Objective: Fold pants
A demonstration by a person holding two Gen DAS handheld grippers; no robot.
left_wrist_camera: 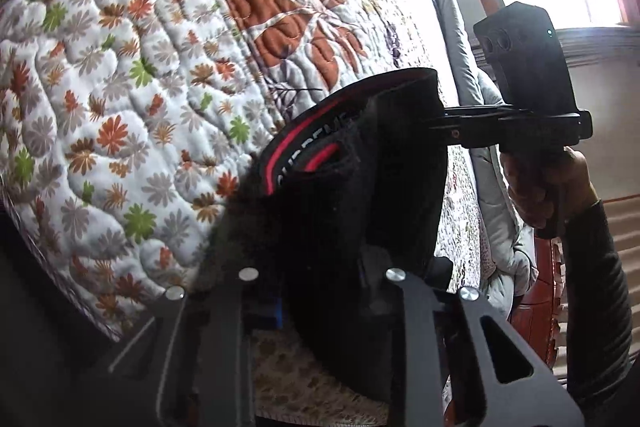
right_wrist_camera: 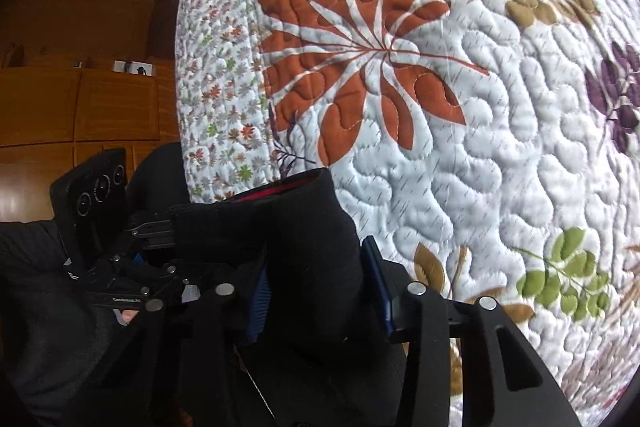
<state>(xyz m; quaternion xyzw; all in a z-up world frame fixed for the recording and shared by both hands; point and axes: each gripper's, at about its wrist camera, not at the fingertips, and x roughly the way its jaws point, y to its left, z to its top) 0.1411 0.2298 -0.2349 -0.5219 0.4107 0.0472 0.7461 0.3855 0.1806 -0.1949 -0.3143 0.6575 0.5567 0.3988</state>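
Black pants (right_wrist_camera: 304, 227) in both clamped claws (right_wrist_camera: 316, 291)

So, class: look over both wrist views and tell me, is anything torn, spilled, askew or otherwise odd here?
Nothing stands out. Both the left gripper and right gripper are clamped on the black pants, held bunched above the quilt. The red-striped waistband looks intact, and the quilt lies smooth.

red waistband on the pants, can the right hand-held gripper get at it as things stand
Probably not: the right hand-held gripper is already shut on the black pants; it must let go to reach the red waistband.
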